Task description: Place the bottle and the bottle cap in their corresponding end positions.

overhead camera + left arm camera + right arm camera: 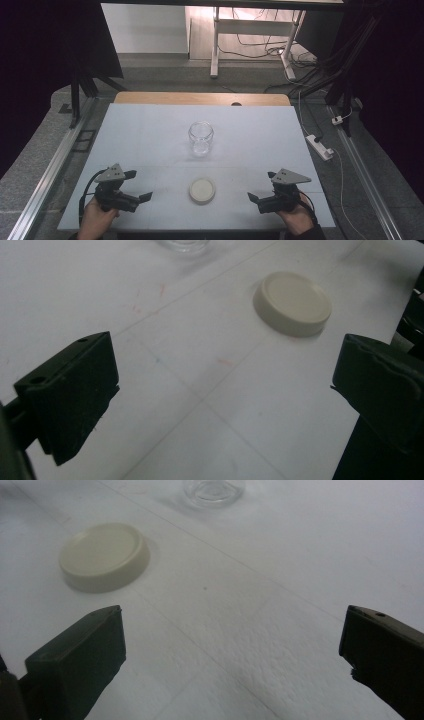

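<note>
A clear glass jar [200, 138] stands upright and uncapped near the middle of the white table [145, 130]. Nearer to me lies its cream round lid [202, 190], flat on the table. My left gripper [140, 186] rests to the lid's left, open and holding nothing. On the lid's right my right gripper [261, 186] is also open and holds nothing. In the left gripper view the lid [293, 302] lies ahead and to the right of the spread jaws, the jar base [184, 244] at the top edge. In the right gripper view the lid [104, 556] lies ahead to the left, the jar [214, 491] beyond.
The table's far edge is a wooden strip [200, 98]. Metal rails [55, 165] run along both sides of the table. A white power strip [320, 146] and cables lie on the floor at the right. A white desk frame [215, 45] stands behind.
</note>
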